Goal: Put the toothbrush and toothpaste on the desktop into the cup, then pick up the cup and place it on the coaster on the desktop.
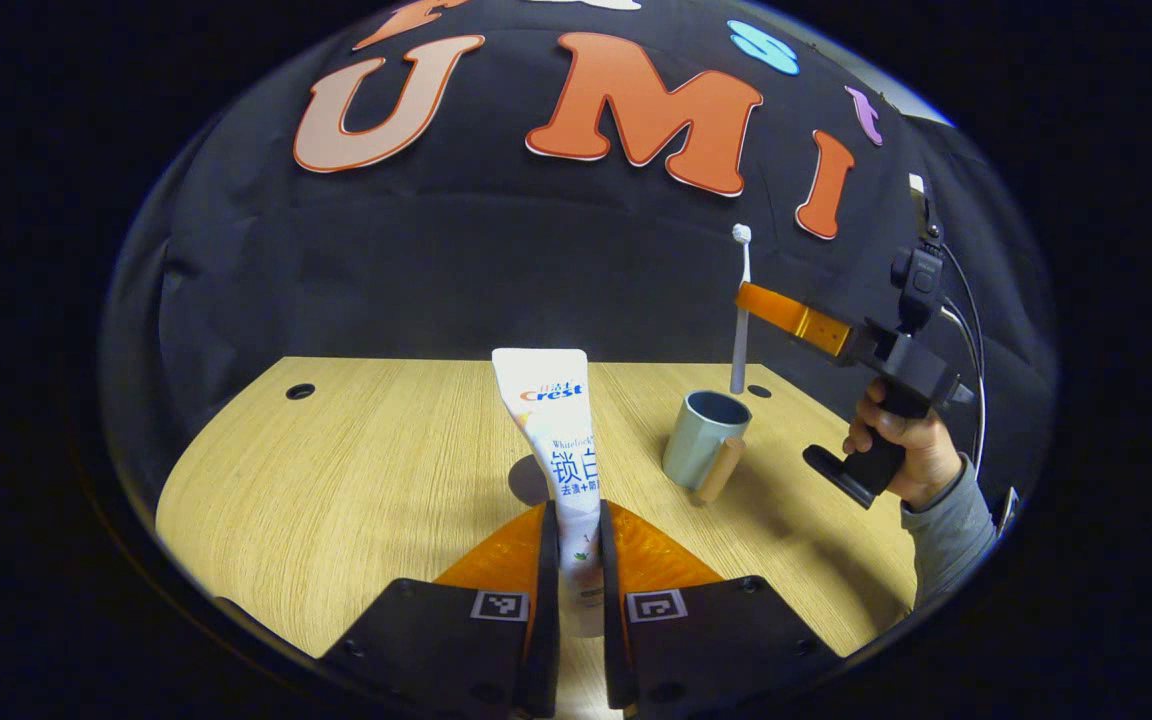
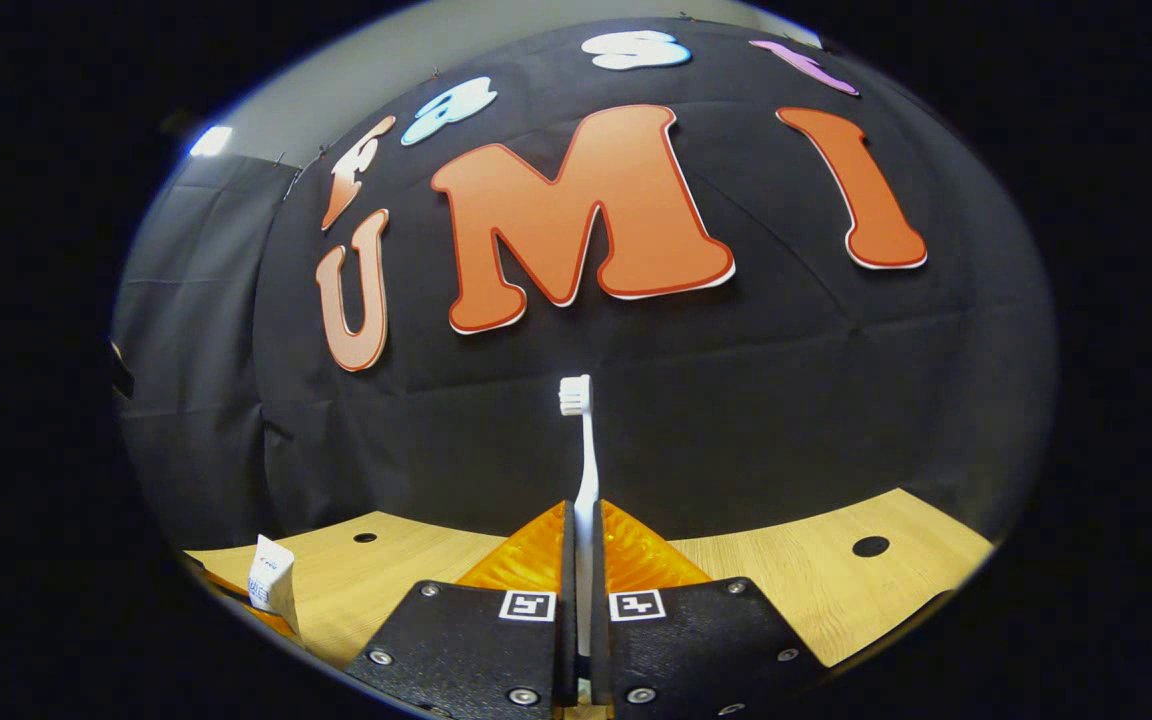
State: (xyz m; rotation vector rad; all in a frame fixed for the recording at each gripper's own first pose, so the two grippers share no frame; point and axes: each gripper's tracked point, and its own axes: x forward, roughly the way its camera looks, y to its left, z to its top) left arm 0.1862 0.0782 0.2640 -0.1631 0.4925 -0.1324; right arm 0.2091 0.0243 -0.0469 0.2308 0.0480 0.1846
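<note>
Closest to the camera in the left gripper view is the left gripper. Its two fingers are squeezed tight on the toothpaste. That white tube stands straight up with its flat end on top, lifted above the wooden table. On the left side, far back on the table, is a small dark hole. A round dark thing peeks out just behind the tube on the table, and I cannot tell what it is. To the right of the tube sits the cup. It is grey-green, stands upright on the table, and has a wooden handle facing the camera. Right above the cup hangs the toothbrush, straight up with its bristles on top and its bottom end just over the cup's far rim. The right gripper pinches the toothbrush around its middle. A hand with a grey sleeve holds that gripper on the far right.

In the right gripper view, the toothpaste shows low at the left edge over the table. In the middle, the right gripper has both fingers pressed on the toothbrush, which points up. On the right, the table has another dark hole.
</note>
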